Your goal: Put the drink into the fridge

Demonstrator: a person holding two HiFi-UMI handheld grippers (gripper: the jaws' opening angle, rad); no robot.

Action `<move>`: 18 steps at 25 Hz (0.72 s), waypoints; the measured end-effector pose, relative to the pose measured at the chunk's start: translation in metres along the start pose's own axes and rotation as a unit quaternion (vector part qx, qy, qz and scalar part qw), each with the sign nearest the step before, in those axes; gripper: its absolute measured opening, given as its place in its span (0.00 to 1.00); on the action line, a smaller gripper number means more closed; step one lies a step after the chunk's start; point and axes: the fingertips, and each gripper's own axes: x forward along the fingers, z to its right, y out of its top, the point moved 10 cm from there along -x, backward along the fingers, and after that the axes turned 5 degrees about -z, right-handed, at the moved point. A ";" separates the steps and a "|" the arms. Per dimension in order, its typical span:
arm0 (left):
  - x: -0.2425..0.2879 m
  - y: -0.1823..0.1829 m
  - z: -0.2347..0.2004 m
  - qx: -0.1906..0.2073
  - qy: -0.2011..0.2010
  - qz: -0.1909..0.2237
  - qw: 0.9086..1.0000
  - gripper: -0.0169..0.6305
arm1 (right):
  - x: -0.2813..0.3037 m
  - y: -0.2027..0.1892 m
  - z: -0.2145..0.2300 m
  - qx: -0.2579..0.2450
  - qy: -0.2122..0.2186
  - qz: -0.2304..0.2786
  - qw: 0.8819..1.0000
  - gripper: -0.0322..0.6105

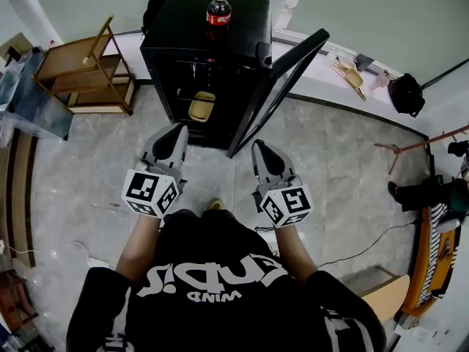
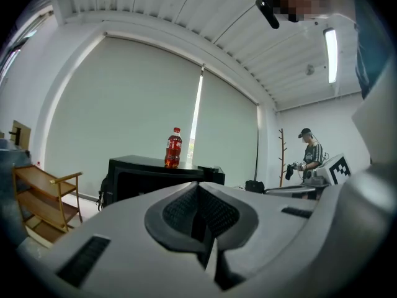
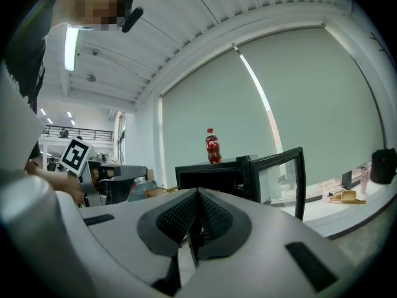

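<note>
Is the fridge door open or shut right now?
Open. The glass door stands swung out from the fridge, and a yellow container on an inner shelf shows. The drink bottle stands upright on top.

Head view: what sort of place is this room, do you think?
Probably an indoor workroom or lab rather than a home kitchen: a small black fridge stands on a tiled floor beside a wooden rack, with big roller blinds behind.
</note>
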 end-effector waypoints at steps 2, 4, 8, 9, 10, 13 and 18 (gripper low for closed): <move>0.005 0.004 -0.002 -0.002 0.004 -0.002 1.000 0.04 | 0.007 0.002 0.006 0.003 0.001 -0.001 1.000 0.08; 0.007 0.006 -0.006 -0.004 0.007 -0.006 1.000 0.04 | 0.012 0.002 0.008 0.005 0.001 -0.003 1.000 0.08; 0.012 0.011 -0.019 -0.013 0.002 -0.005 1.000 0.04 | 0.024 0.006 0.010 0.011 -0.003 -0.001 1.000 0.08; 0.014 0.013 -0.022 -0.016 0.000 -0.003 1.000 0.04 | 0.026 0.007 0.010 0.014 -0.004 -0.001 1.000 0.08; 0.015 0.015 -0.024 -0.017 -0.003 -0.001 1.000 0.05 | 0.028 0.007 0.010 0.016 -0.004 0.000 1.000 0.08; 0.018 0.019 -0.029 -0.017 -0.012 -0.003 1.000 0.20 | 0.030 0.007 0.008 0.015 -0.004 0.001 1.000 0.08; 0.024 0.019 -0.038 -0.008 -0.034 -0.018 0.999 0.42 | 0.038 0.005 0.004 0.019 -0.013 0.008 1.000 0.08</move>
